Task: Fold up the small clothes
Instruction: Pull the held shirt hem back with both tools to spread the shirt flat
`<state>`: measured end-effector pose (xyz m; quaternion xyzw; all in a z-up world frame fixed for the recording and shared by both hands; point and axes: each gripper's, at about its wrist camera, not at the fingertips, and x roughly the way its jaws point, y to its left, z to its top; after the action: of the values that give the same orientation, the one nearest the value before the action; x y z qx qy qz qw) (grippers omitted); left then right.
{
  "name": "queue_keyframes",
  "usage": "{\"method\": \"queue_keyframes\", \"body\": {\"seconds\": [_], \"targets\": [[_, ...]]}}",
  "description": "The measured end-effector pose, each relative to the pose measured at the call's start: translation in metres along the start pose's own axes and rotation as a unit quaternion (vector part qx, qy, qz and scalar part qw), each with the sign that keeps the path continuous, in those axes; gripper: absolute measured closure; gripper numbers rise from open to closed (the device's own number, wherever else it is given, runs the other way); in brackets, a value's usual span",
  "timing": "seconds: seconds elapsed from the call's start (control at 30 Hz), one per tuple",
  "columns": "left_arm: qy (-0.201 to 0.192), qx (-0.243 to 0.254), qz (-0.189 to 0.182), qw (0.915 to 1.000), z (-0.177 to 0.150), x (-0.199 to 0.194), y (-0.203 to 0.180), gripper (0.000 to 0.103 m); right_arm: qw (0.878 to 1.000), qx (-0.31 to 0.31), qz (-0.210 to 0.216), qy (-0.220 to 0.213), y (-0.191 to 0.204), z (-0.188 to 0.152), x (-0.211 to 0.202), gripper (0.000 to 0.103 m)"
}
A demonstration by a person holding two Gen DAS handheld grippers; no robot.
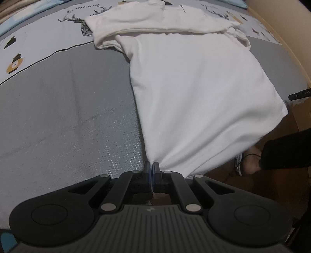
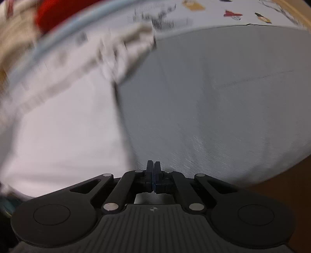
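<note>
**Left wrist view: white shirt pinched at its near corner; right view blurred**

Left wrist view looks down on a white T-shirt [image 1: 194,87] spread over a grey bed cover [image 1: 68,107]. The left gripper [image 1: 152,167] has its jaws pressed together on the shirt's near corner, and the cloth fans out from that pinch toward the far end of the bed. The shirt's far part is folded over itself, so the neck and sleeves are hard to tell apart. Beyond it lies a pale printed sheet [image 1: 38,39] with small drawings. At the right edge a dark sleeve [image 1: 287,151] is cut off by the frame, and the brown floor [image 1: 243,184] shows below it.

Right wrist view is smeared by motion on its left half. The shirt [image 2: 58,126] appears there as a white blur with no clear edge details. The right gripper [image 2: 153,168] has its jaws pressed together just beside the shirt's edge, over the grey cover [image 2: 223,97]; nothing can be seen between them. A red shape [image 2: 58,13] at the top left is too blurred to identify.
</note>
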<state>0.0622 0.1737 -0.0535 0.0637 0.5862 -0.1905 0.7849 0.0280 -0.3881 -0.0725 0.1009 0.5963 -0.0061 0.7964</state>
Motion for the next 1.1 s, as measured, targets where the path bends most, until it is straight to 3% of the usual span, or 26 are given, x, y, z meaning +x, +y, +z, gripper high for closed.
{"method": "queue_keyframes", "body": {"seconds": [0.07,0.13,0.17,0.2,0.27,0.43,0.47,0.5,0.53,0.6,0.67,0.8,0.87,0.9,1.0,1.1], "targets": [[-0.005,-0.007,-0.014,0.9999,0.004,-0.001,-0.003,0.094,1.000,-0.022,-0.014,0.003,0.007,-0.002,0.004,0.103],[-0.003,-0.011,-0.019,0.9998,0.008,0.000,-0.003,0.068,0.999,-0.042,0.002,-0.030,0.018,0.000,-0.004,0.100],[0.000,-0.014,-0.019,0.9997,0.010,0.001,-0.003,0.063,0.998,-0.044,0.018,-0.038,0.022,0.003,-0.006,0.097],[0.006,-0.018,-0.020,0.9996,0.014,0.001,-0.001,0.058,0.998,-0.045,0.036,-0.034,0.027,0.003,-0.004,0.087],[0.023,-0.019,-0.018,0.9994,0.013,0.009,0.003,0.058,0.997,-0.057,0.043,-0.010,0.038,0.003,0.006,0.077],[0.058,-0.003,-0.005,0.9983,0.005,0.026,0.004,0.062,0.991,-0.122,0.034,0.049,0.064,-0.006,0.029,0.077],[0.062,0.003,-0.001,0.9981,0.004,0.029,0.003,0.069,0.990,-0.132,0.027,0.051,0.068,-0.008,0.032,0.085],[0.064,0.012,-0.001,0.9979,0.002,0.030,0.001,0.099,0.989,-0.142,0.013,0.047,0.070,-0.008,0.031,0.097],[0.061,0.021,-0.003,0.9979,0.002,0.029,-0.003,0.102,0.990,-0.136,0.014,0.042,0.067,-0.007,0.029,0.099],[0.045,0.034,-0.014,0.9983,0.001,0.023,-0.008,0.102,0.995,-0.095,0.028,0.021,0.053,-0.001,0.017,0.100],[0.048,0.040,-0.013,0.9980,-0.001,0.023,-0.010,0.102,0.998,-0.068,0.004,0.006,0.039,0.004,0.011,0.100],[0.054,0.035,-0.001,0.9979,0.005,0.024,-0.010,0.101,0.995,-0.096,-0.014,0.025,0.045,-0.006,0.018,0.098],[0.025,0.029,-0.014,0.9992,0.012,0.014,-0.011,0.098,0.992,-0.117,-0.051,-0.009,0.051,-0.006,0.011,0.097],[0.012,0.028,-0.026,0.9992,0.013,0.011,-0.014,0.096,0.990,-0.122,-0.059,-0.028,0.053,-0.008,0.006,0.090],[-0.002,0.043,-0.056,0.9975,0.025,0.010,-0.028,0.088,0.991,-0.106,0.001,-0.079,0.055,-0.002,-0.012,0.086],[0.007,0.065,-0.046,0.9968,0.036,0.019,-0.046,0.087,0.991,-0.107,0.056,-0.057,0.064,0.003,0.000,0.080]]}}
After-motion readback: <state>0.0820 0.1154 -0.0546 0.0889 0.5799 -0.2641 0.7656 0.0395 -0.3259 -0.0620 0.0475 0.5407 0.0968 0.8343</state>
